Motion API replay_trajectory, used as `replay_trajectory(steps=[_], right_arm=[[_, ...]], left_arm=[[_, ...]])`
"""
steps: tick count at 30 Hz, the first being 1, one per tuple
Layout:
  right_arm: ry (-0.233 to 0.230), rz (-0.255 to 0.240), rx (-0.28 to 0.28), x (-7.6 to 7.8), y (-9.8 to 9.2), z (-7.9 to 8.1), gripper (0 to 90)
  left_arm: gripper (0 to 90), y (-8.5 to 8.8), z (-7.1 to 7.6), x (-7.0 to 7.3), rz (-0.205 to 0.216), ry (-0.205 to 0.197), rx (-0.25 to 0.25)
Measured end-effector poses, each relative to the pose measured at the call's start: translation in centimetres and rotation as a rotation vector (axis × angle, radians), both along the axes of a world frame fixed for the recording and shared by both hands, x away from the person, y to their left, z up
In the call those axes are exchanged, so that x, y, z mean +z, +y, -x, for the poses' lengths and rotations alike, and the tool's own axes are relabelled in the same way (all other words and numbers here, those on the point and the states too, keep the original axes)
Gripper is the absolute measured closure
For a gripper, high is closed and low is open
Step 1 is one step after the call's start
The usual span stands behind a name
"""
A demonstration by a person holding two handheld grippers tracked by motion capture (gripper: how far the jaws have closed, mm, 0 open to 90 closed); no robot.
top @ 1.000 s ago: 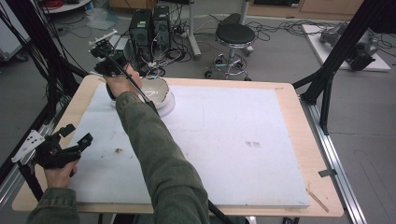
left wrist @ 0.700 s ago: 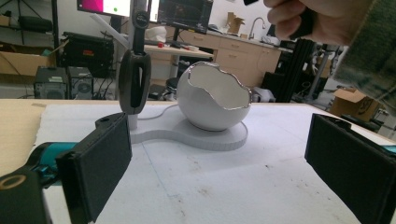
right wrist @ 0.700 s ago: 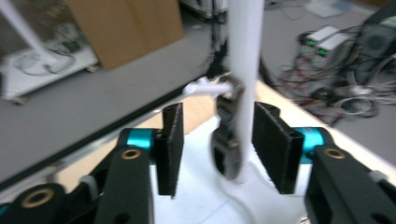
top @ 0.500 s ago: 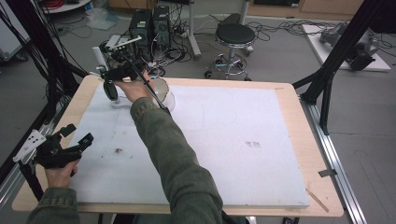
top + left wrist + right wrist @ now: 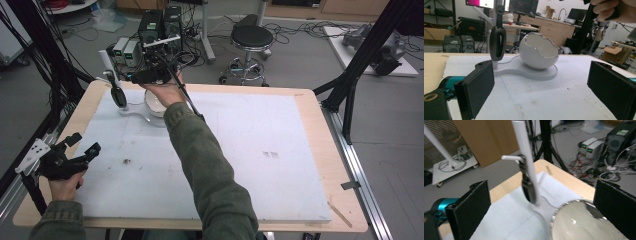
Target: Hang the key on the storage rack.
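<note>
A white stand (image 5: pixel 131 112) sits at the mat's far left. It carries a cracked-egg-shaped white bowl (image 5: pixel 539 53) and an upright white post (image 5: pixel 525 157). A dark oval loop (image 5: pixel 498 42) hangs from a peg on the post and is also visible from above (image 5: pixel 118 96) and close up (image 5: pixel 529 188). My right gripper (image 5: pixel 140 77) hovers over the bowl, facing the post. In its own view the right gripper (image 5: pixel 544 192) has just been opening its jaws, which stand wide with nothing between them. My left gripper (image 5: pixel 85 143) rests open at the near left, and its own view shows the left gripper (image 5: pixel 544 77) empty.
A white mat (image 5: pixel 250 150) covers the wooden table (image 5: pixel 330 165). Beyond the far edge stand a black stool (image 5: pixel 251 37) and electronics boxes (image 5: pixel 160 25) with cables. Black frame posts (image 5: pixel 350 85) rise at the right.
The right hand has drawn back to the right from the post. The dark loop now hangs free on its peg. The left gripper has stayed put.
</note>
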State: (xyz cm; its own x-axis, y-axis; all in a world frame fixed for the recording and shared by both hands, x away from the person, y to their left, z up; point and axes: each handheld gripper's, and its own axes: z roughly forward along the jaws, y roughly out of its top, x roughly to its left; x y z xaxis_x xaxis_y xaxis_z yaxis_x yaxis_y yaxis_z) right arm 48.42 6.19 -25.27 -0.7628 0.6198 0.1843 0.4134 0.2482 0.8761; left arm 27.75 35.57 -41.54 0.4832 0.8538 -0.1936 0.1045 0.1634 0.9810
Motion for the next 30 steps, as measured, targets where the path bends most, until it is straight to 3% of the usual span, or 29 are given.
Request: replay_trajectory(steps=[9,18,30], right_arm=[[-0.052,0.029,-0.025,-0.3,-5.4,1.5,0.5],[-0.102,0.016,-0.069,-0.1,-11.1,4.5,0.5],[-0.125,0.011,-0.145,-0.7,-18.1,8.0,0.6]], left_arm=[[7.7,-0.2,-0.1,0.0,-0.007,0.004,-0.001],[7.7,-0.8,-0.2,0.1,-0.027,0.004,-0.011],[7.7,-1.4,-0.5,0.1,-0.048,0.011,-0.02]])
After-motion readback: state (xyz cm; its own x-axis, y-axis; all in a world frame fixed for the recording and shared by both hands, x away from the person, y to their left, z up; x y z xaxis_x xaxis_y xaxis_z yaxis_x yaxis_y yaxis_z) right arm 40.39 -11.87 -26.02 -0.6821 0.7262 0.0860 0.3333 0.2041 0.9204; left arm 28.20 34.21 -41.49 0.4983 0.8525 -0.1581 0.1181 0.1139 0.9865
